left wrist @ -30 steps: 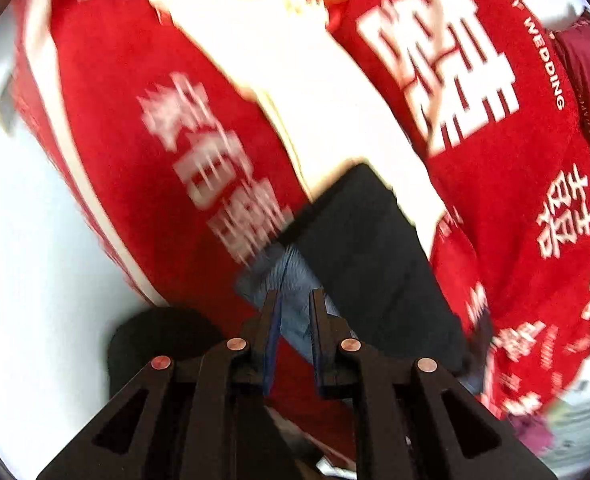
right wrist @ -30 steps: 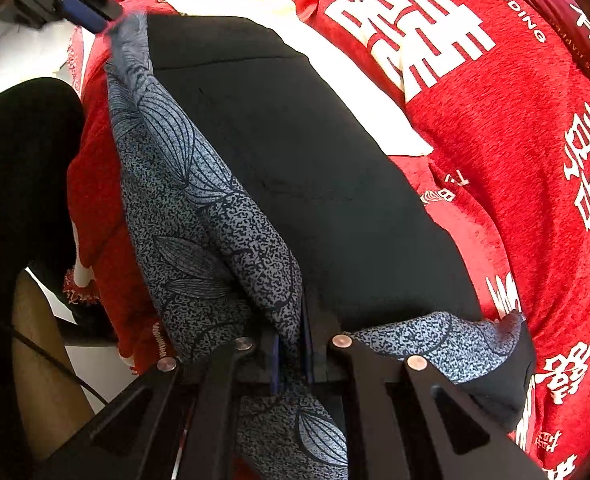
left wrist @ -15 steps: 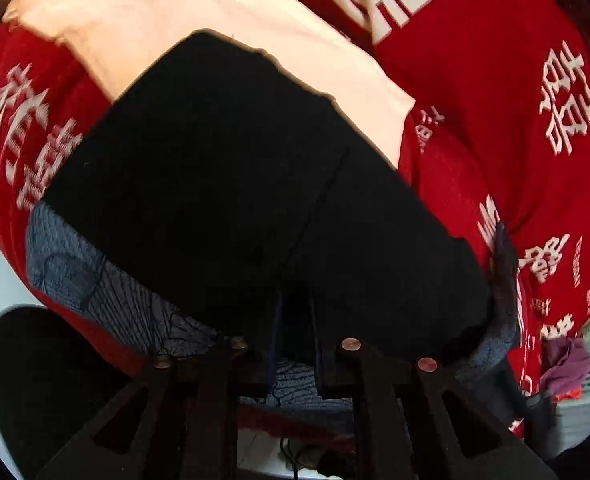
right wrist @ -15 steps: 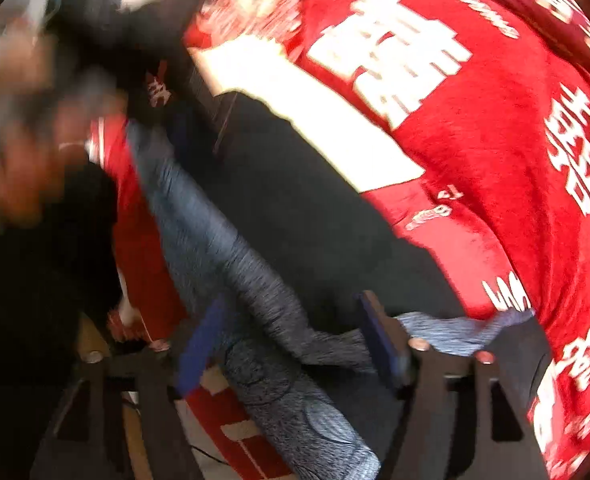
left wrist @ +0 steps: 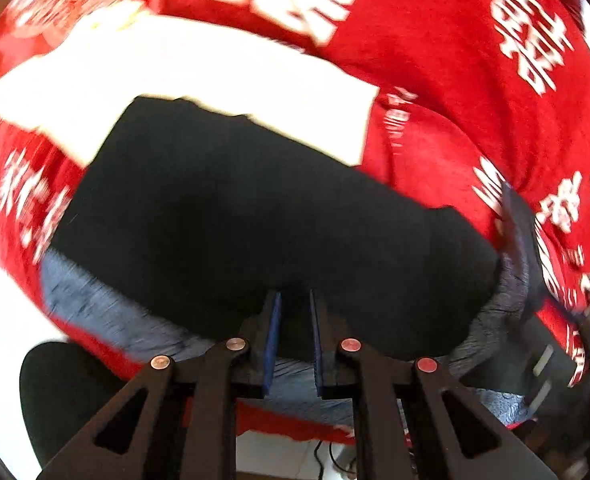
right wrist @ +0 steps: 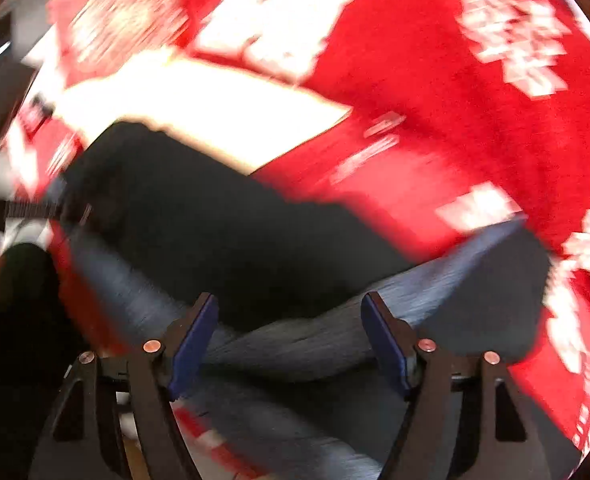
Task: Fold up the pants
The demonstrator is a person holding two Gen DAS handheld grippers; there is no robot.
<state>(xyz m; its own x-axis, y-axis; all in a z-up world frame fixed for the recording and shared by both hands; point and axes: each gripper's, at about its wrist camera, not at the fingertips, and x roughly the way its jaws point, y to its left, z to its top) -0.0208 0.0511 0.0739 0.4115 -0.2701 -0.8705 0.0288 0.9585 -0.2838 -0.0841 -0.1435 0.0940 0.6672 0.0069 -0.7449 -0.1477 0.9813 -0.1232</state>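
Note:
The pants are black outside with a blue-grey patterned lining. They lie folded on a red cloth with white characters. In the left wrist view my left gripper has its blue pads close together at the near edge of the black fabric; the narrow gap looks dark, and I cannot tell if cloth is pinched. In the right wrist view the pants lie ahead, with lining between the wide-open fingers of my right gripper, which holds nothing. The view is blurred.
A white cloth lies under the far edge of the pants. The right gripper's body shows at the right of the left wrist view. A dark round seat and white floor are below the table edge.
The right gripper has let go of the patterned lining and opened wide. The left gripper has carried the pants' end over, so the black side now lies spread flat.

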